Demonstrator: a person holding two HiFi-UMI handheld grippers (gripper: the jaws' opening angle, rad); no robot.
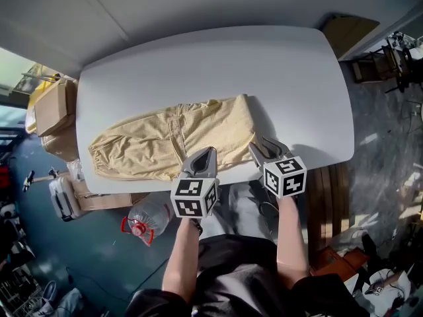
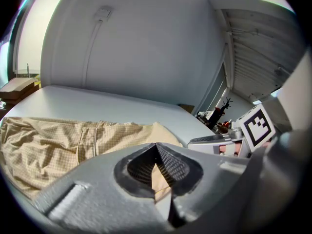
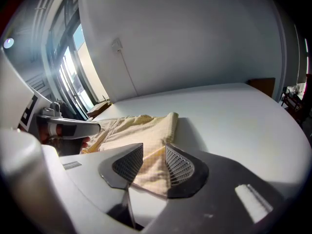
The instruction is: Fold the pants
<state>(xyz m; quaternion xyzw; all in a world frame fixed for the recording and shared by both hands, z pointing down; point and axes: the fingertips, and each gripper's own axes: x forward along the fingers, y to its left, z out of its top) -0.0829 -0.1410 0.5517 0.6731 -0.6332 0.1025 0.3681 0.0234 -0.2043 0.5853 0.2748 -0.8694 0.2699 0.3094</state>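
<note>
Left claw (image 1: 205, 152), right claw (image 1: 263, 144), over pants (image 1: 158, 144) near edge

you're in a cluttered workroom: cardboard boxes (image 1: 54, 104) at the left edge, a water jug (image 1: 147, 218) lower left, metal stands (image 1: 395, 58) upper right.

Pale yellow fine-checked pants (image 1: 165, 144), white table (image 1: 284, 78), clear red-capped bottle (image 1: 147, 218)

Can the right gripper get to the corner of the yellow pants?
Probably yes. The right gripper has its jaws apart right at the near corner of the pants, and nothing on the table blocks it.
</note>
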